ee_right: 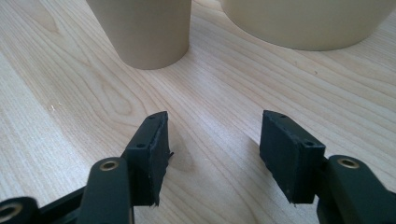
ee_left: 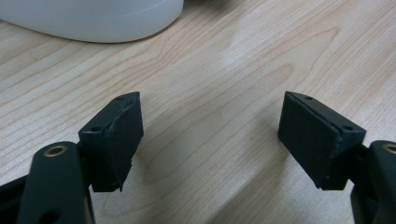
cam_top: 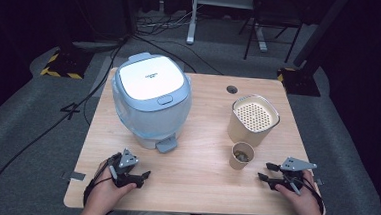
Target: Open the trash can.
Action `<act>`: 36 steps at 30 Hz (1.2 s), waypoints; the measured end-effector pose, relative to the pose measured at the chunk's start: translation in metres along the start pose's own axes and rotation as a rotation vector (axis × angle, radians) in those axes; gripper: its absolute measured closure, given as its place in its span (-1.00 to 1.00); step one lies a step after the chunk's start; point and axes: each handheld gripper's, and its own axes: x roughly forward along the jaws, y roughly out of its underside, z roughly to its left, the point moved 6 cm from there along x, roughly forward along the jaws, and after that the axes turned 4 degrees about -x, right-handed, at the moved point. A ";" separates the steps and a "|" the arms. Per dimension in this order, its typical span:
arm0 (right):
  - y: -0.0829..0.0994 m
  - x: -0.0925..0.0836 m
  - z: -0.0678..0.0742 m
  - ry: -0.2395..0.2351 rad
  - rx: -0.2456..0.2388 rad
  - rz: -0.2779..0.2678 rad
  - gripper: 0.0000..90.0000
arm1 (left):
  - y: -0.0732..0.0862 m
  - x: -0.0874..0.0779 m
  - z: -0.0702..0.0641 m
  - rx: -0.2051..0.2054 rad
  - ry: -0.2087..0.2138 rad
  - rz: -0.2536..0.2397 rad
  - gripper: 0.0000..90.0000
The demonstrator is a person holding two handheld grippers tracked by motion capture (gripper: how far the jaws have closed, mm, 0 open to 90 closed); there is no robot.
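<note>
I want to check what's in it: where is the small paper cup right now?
In the high view the small paper cup stands on the table's right half, just in front of the perforated-lid container and ahead-left of the right tool.

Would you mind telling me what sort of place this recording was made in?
Probably a lab or studio set up for recording, not a home kitchen: a lone wooden table stands on grey carpet, loose cables trail across it, and a hazard-striped stand base sits in the dark surroundings.
</note>
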 end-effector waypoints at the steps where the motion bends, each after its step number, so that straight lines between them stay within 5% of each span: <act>1: 0.000 0.000 0.000 0.000 0.000 0.000 -0.05 | 0.000 0.000 0.000 0.000 0.000 0.000 -0.48; 7: 0.000 0.000 0.000 0.000 0.000 0.000 -0.05 | -0.001 -0.002 -0.005 0.035 0.031 0.001 -0.20; 11: 0.000 0.000 0.000 -0.001 0.001 0.000 -0.05 | -0.006 -0.008 -0.010 0.017 0.061 -0.011 -0.12; 17: 0.000 0.000 0.000 0.000 0.000 0.000 -0.05 | -0.026 -0.027 -0.014 -0.010 0.137 -0.120 -0.04; 22: 0.000 0.000 0.000 0.000 0.000 -0.001 -0.05 | -0.045 -0.047 -0.012 -0.030 0.157 -0.209 0.06; 28: 0.000 0.000 0.000 -0.002 0.005 0.001 -0.05 | -0.065 -0.063 -0.012 -0.050 0.187 -0.258 0.14; 36: -0.001 0.001 -0.002 -0.002 0.001 0.002 -0.05 | -0.099 -0.084 -0.015 0.031 0.209 -0.274 0.17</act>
